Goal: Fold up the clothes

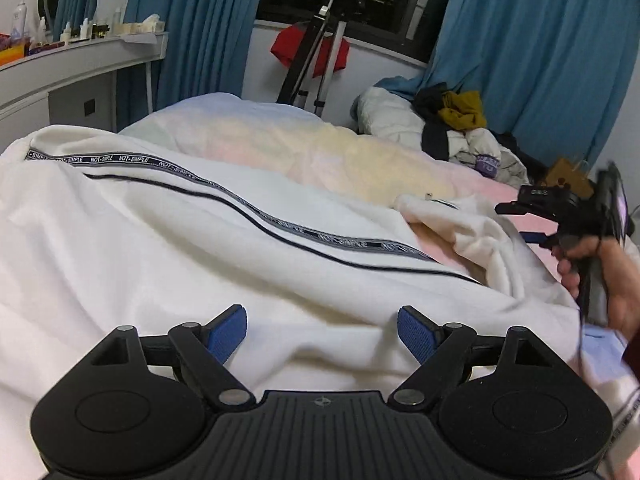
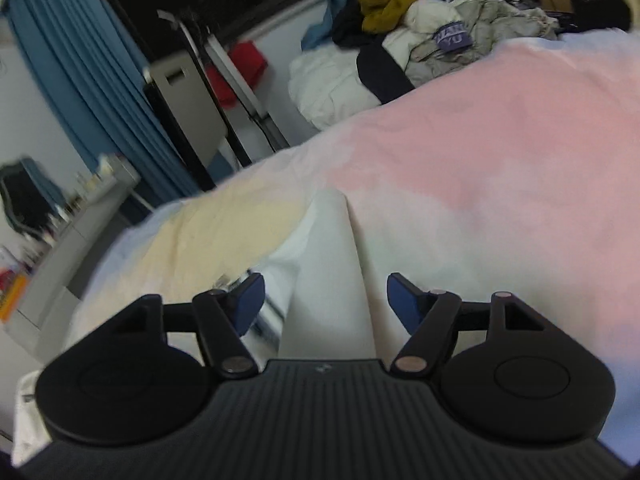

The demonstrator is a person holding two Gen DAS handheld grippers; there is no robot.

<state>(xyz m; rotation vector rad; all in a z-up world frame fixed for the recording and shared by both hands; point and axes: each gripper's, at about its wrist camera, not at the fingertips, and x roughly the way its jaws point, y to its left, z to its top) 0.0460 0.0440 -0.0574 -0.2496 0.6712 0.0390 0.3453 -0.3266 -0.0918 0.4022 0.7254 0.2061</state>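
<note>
Left hand-held gripper (image 1: 322, 332): jaws spread wide, blue pads clear of the cloth, nothing between them. It hovers above the white garment (image 1: 160, 248), which lies rumpled across the near part of the bed (image 1: 460, 188). A printed tape trim (image 1: 192, 176) and a thin dark line run diagonally over the garment; one loose fold trails off to the right.

Right hand-held gripper (image 2: 324, 300): jaws apart. A raised ridge of the white garment (image 2: 332, 280) stands between the pads, which do not press on it. In the left wrist view this gripper (image 1: 532, 220) appears at the right edge, held by a hand (image 1: 608, 280).

Beyond, the bed cover grades from yellow to pink. A pile of clothes (image 1: 460, 128) sits at the far end of the bed. Blue curtains (image 1: 540, 60), a dark window and a dresser shelf (image 1: 80, 52) with bottles form the background.
</note>
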